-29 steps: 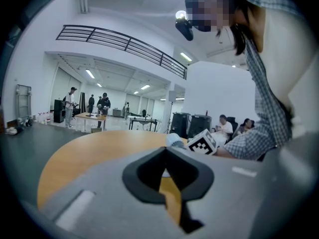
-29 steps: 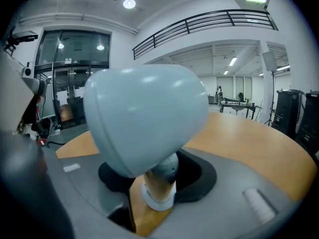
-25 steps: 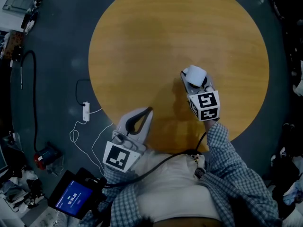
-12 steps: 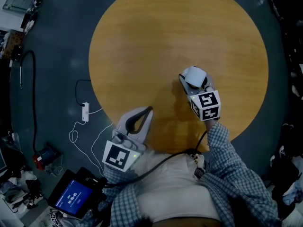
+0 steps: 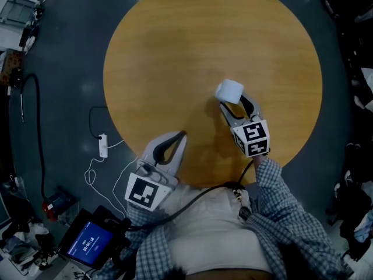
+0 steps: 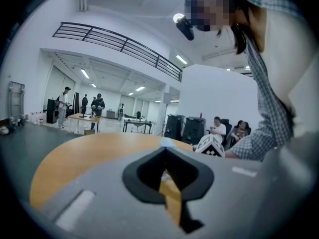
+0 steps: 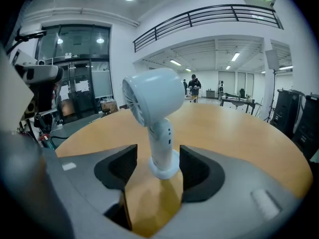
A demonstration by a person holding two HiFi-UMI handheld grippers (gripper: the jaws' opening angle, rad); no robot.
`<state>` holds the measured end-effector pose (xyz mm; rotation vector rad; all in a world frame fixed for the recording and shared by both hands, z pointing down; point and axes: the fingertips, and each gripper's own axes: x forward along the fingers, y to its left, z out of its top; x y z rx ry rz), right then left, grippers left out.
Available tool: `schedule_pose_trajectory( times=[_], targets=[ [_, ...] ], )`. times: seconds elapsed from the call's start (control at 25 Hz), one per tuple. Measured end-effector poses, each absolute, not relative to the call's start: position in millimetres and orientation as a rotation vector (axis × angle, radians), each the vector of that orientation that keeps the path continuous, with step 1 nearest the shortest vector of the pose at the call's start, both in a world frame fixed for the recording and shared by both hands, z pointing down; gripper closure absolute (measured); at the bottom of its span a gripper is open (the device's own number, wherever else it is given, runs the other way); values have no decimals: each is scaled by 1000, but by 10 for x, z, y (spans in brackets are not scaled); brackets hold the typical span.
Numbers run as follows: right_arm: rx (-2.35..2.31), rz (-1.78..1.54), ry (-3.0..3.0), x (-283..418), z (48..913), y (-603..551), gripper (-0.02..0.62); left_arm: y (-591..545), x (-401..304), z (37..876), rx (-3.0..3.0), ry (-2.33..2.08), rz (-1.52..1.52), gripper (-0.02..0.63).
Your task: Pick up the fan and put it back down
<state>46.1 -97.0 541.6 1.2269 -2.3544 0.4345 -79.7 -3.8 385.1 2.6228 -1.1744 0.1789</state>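
One upright fan (image 7: 152, 98), right tongs (image 5: 235, 106) just opened (fan between)

Head view looks steeply down from above, with the whole round table (image 5: 175, 51) in frame. Left gripper view sits low at its near edge, facing across. Right gripper view sits close behind the fan (image 7: 152, 103); all three share the tabletop.

The fan (image 5: 229, 91) stands on the tabletop (image 5: 175, 39), toward 4 o'clock from its centre. The right gripper (image 5: 235, 105) lies at the fan's 6 o'clock; its jaws, just opened, flank the fan's stem without touching it. The left gripper (image 5: 182, 134) sits over the tabletop's 7 o'clock edge. A power strip (image 5: 103, 146) lies on the floor beyond the 8 o'clock edge.
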Motion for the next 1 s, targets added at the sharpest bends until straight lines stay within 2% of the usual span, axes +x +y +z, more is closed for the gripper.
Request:
schedule_pose_trajectory(
  times=[0.08, 0.24, 0.52, 0.88, 1.0],
  targets=[
    [1252, 437, -2346, 539, 5357, -882, 345, -31, -752, 3818, 2641, -1149, 171, 606],
    [1332, 430, -2342, 735, 5161, -712, 411, -37, -604, 3725, 2691, -1086, 149, 606],
    [1535, 364, -2369, 1085, 4534, -548, 449, -92, -370, 3508, 2791, -990, 101, 606],
    [1713, 161, -2506, 1241, 3604, -615, 463, -235, -316, 3341, 2874, -996, 76, 606],
    [1754, 87, -2536, 1257, 3370, -608, 497, -262, -326, 3309, 2887, -1004, 58, 606]
  ],
)
